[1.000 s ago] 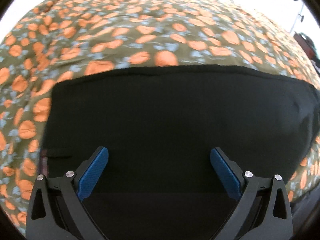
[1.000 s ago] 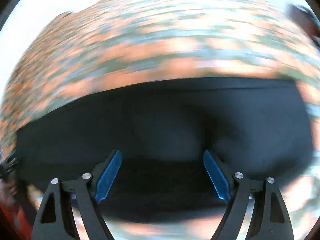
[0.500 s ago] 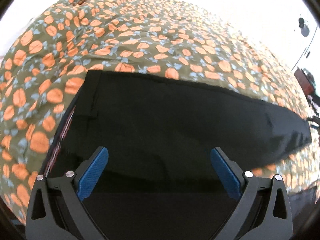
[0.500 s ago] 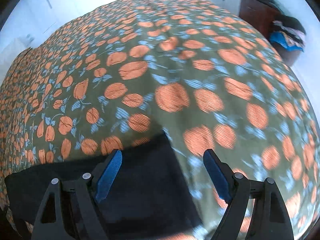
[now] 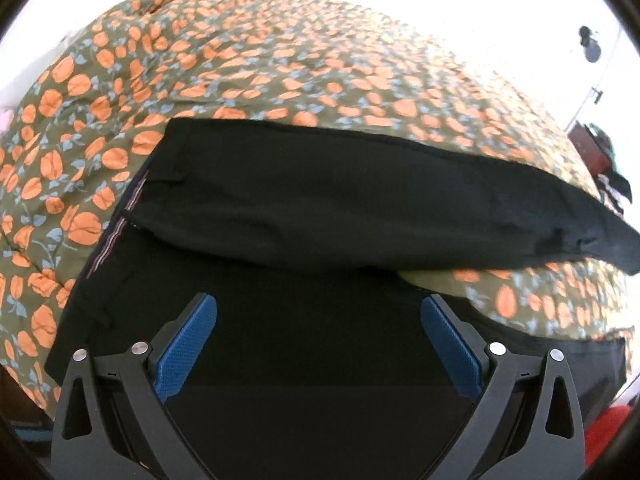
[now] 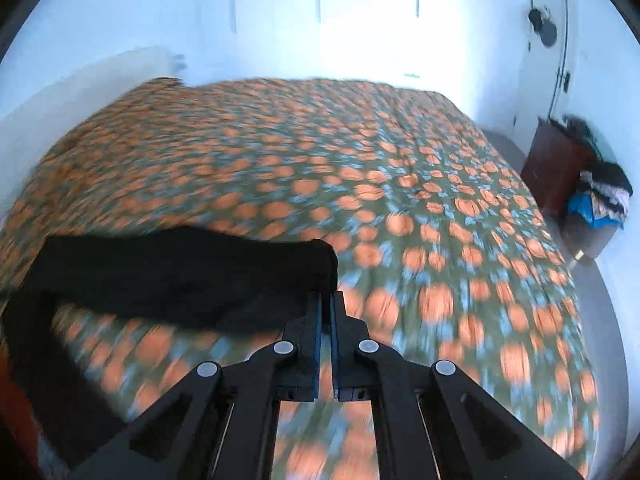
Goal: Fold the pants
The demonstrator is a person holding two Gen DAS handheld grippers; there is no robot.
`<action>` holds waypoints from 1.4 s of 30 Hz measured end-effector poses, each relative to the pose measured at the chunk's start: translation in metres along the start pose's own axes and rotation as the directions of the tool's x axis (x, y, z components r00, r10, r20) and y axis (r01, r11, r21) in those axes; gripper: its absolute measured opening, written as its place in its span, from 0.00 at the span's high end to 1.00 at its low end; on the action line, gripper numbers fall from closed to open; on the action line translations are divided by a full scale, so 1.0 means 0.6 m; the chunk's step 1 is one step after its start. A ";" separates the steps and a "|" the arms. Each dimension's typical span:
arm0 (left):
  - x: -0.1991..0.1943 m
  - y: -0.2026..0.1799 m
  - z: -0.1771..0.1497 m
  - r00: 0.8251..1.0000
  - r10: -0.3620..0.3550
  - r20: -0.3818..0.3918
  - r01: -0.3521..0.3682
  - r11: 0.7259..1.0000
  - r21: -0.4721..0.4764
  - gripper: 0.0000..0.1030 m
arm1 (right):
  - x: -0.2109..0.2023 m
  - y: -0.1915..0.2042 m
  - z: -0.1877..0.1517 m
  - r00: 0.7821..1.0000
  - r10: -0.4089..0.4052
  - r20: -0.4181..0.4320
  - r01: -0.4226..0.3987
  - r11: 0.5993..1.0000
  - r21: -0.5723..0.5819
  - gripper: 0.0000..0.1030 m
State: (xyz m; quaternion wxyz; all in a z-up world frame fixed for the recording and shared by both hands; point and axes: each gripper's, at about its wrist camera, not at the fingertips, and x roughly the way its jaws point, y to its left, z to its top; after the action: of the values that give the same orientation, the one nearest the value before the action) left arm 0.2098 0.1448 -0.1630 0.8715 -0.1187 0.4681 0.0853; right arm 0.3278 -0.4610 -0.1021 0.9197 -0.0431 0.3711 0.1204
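The black pants [image 5: 328, 208] lie on a bed under an olive bedspread [image 5: 280, 60] printed with orange fruit and blue leaves. In the left wrist view the waistband [image 5: 120, 220], showing a striped inner lining, sits at the left, and one leg runs out to the right, its cuff end [image 5: 608, 244] raised clear of the cover. More black fabric spreads underneath and toward the camera, so the two legs do not look stacked edge to edge here.

The right gripper [image 6: 326, 300] is clenched, its jaws drawn together on the leg's cuff [image 6: 320, 260], and the dark fabric trails from its tips off to the left, above the bedspread. That view is smeared by motion. The left gripper [image 5: 318, 344] is released: its blue pads [image 5: 186, 344] stand wide apart over the black cloth near the seat, with nothing pinched between them; whether they touch the fabric I cannot tell.

As a judgement, the fold is at an early stage. The pants are laid out and one leg end is gripped and raised, which looks like the start of carrying it over, either onto the other leg or toward the waistband. Still left: laying that leg down flat, aligning the edges, smoothing out any bulges, and at least one further fold to make a compact bundle.

At the far right stand a dark wooden cabinet [image 6: 556, 172] and a heap of clothes [image 6: 600, 196].
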 end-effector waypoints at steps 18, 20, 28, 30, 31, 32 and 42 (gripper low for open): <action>-0.139 -0.117 -0.120 0.989 -0.145 0.038 0.141 0.986 0.090 0.01 | -0.211 0.095 -0.279 0.992 -0.023 0.127 -0.043 0.869 0.492 0.29; -0.184 -0.124 -0.107 0.983 -0.159 0.089 0.148 0.982 0.121 0.01 | -0.206 0.132 -0.273 0.981 0.086 0.174 -0.165 0.842 0.514 0.29; -0.223 -0.101 -0.087 0.960 -0.173 0.220 0.137 0.976 0.171 0.01 | -0.196 0.249 -0.264 0.963 0.216 0.163 -0.268 0.845 0.463 0.19; -0.198 -0.082 -0.107 0.965 -0.169 0.202 0.144 0.981 0.132 0.01 | -0.184 0.258 -0.271 0.964 0.229 0.131 -0.264 0.831 0.490 0.19; -0.188 -0.075 -0.113 0.967 -0.173 0.185 0.154 0.982 0.113 0.01 | -0.178 0.262 -0.270 0.966 0.233 0.112 -0.257 0.827 0.501 0.19; -0.181 -0.069 -0.118 0.969 -0.184 0.168 0.168 0.981 0.101 0.01 | -0.176 0.266 -0.270 0.967 0.236 0.099 -0.252 0.820 0.513 0.19; -0.216 -0.085 -0.105 0.949 -0.207 0.238 0.200 0.978 0.052 0.01 | -0.213 0.176 -0.270 0.942 0.280 0.184 -0.323 0.609 0.724 0.19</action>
State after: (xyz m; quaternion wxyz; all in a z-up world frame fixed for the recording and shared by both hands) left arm 0.1019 0.0731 -0.0820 0.9278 -0.1429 0.3448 0.0024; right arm 0.1032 -0.4104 -0.1291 0.8318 0.4028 0.3652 0.1120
